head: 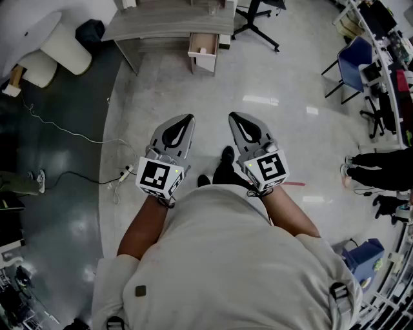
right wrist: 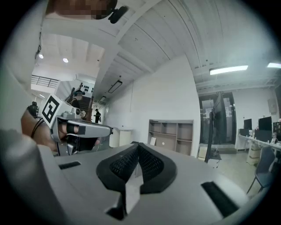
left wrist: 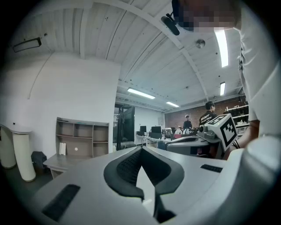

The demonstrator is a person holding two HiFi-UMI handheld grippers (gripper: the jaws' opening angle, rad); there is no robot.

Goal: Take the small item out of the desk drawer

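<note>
Left gripper (head: 188, 118): jaws clenched tip to tip, nothing between them. Right gripper (head: 233, 116): same, clenched and empty. Both side by side, pointing toward desk (head: 169, 27), well short of it. Drawer (head: 205, 63) stands pulled out at desk's front right. Small pale item (head: 202, 49) lies inside drawer. Office chair (head: 258, 16) right of desk. Cable (head: 71, 134) on floor, left of desk.
</note>
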